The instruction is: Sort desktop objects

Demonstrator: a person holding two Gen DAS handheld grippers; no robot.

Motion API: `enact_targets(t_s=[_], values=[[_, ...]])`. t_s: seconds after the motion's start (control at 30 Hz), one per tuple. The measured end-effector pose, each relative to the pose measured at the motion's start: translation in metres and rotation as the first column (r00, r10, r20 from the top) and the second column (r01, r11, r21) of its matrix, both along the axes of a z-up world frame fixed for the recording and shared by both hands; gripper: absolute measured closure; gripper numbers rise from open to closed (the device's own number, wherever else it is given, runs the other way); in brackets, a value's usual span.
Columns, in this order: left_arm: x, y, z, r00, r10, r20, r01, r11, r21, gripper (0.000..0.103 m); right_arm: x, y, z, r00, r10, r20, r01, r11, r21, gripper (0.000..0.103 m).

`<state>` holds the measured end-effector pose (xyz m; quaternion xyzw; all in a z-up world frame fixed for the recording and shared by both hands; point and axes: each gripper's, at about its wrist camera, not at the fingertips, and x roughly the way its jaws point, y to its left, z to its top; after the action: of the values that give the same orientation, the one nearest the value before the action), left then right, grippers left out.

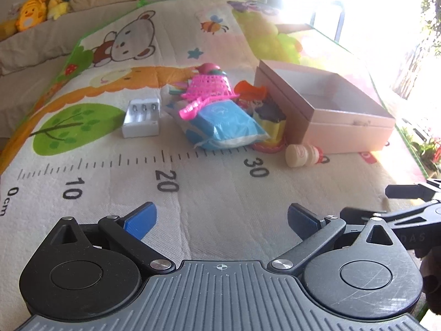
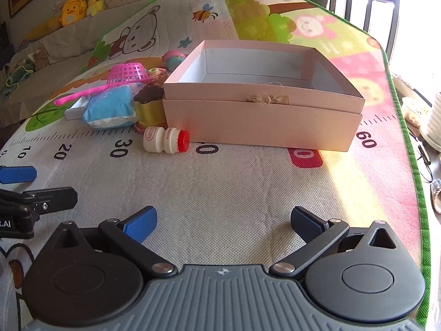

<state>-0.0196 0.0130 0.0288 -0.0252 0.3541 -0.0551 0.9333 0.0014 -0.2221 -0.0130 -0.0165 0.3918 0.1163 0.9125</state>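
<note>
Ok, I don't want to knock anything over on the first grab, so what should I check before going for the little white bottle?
1. Left gripper fingers apart, nothing held: ok.
2. Right gripper fingers apart, nothing held: ok.
3. Small white bottle reachable: ok, it lies on its side on the play mat, bare mat in front of it.
4. Space around the bottle: not ok, its red cap sits close to the pink box wall, and a yellow toy is right behind it.
5. Box open, with room inside: ok.
6. Whether the bottle will roll when touched: cannot tell.
</note>
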Motion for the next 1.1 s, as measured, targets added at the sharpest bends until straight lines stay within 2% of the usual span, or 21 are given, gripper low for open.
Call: enact_targets(t_s=[0.07,0.17,0.27,0.3,0.37,0.4,0.43,0.47,0.53,0.6,0.63,0.67,0.7,0.77,0.87,0.93,1.03,1.1], values=[[0.002,0.007,0.006,0.999,0.028,0.032,-0.029,0.999,0.016,0.0,-0.003,0.003,0.01,0.998,0.051,0.033,-0.051,0.999,0.008,0.0],[0.011,0.019,0.012,0.996,0.068,0.061,-0.07,0.997,0.031,0.0,-0.002,0.014,0.025,0.987,0.125,0.101,-0.122,0.992,-0.032,0.0],[0.02,0.03,0.017,0.991,0.104,0.08,-0.105,0.994,0.013,0.0,0.012,0.027,0.029,0.982,0.148,0.113,-0.147,0.989,-0.024,0.001],[0.022,0.033,0.019,0.99,0.115,0.084,-0.117,0.993,0.011,0.0,0.019,0.033,0.028,0.982,0.151,0.114,-0.15,0.988,-0.023,0.006],[0.025,0.037,0.022,0.987,0.132,0.09,-0.133,0.991,0.012,0.0,0.032,0.042,0.025,0.984,0.152,0.089,-0.15,0.988,-0.02,0.031],[0.026,0.038,0.024,0.987,0.131,0.092,-0.133,0.991,0.014,0.0,0.04,0.044,0.024,0.987,0.146,0.071,-0.146,0.989,-0.004,0.036],[0.026,0.038,0.025,0.988,0.124,0.096,-0.127,0.992,0.021,0.0,0.044,0.044,0.025,0.989,0.136,0.066,-0.136,0.991,0.005,0.046],[0.025,0.037,0.028,0.988,0.113,0.104,-0.116,0.993,0.029,0.0,0.045,0.041,0.03,0.988,0.131,0.08,-0.133,0.991,0.013,0.048],[0.022,0.033,0.029,0.99,0.079,0.119,-0.085,0.995,0.048,0.0,0.041,0.026,0.047,0.978,0.114,0.177,-0.118,0.993,0.014,0.048],[0.026,0.025,0.026,0.992,0.042,0.118,-0.05,0.996,0.071,0.0,0.038,0.005,0.063,0.964,0.039,0.261,-0.04,0.999,-0.002,0.045],[0.03,0.019,0.023,0.993,0.023,0.116,-0.032,0.996,0.081,0.0,0.042,-0.01,0.069,0.957,-0.032,0.288,0.034,0.999,-0.004,0.04],[0.034,0.014,0.02,0.994,0.009,0.112,-0.019,0.996,0.086,0.0,0.048,-0.025,0.072,0.947,-0.105,0.302,0.11,0.994,0.001,0.03],[0.039,0.008,0.017,0.994,-0.004,0.105,-0.005,0.996,0.088,0.0,0.056,-0.039,0.071,0.937,-0.175,0.302,0.181,0.983,0.007,0.024],[0.048,-0.005,0.011,0.995,-0.037,0.091,0.029,0.996,0.086,0.0,0.077,-0.065,0.065,0.927,-0.271,0.259,0.271,0.962,0.034,0.021],[0.056,-0.017,0.006,0.994,-0.066,0.085,0.057,0.992,0.11,0.0,0.104,-0.085,0.051,0.939,-0.308,0.153,0.299,0.951,0.08,0.021],[0.056,-0.018,0.005,0.993,-0.072,0.093,0.06,0.991,0.119,0.0,0.116,-0.083,0.043,0.957,-0.275,0.097,0.265,0.959,0.103,0.021],[0.056,-0.009,0.004,0.995,-0.053,0.087,0.042,0.992,0.123,0.0,0.12,-0.061,0.04,0.962,-0.237,0.133,0.232,0.971,0.052,0.017],[0.058,-0.002,0.002,0.996,-0.034,0.08,0.024,0.992,0.122,0.0,0.12,-0.05,0.042,0.978,-0.166,0.13,0.158,0.985,0.065,0.017]])
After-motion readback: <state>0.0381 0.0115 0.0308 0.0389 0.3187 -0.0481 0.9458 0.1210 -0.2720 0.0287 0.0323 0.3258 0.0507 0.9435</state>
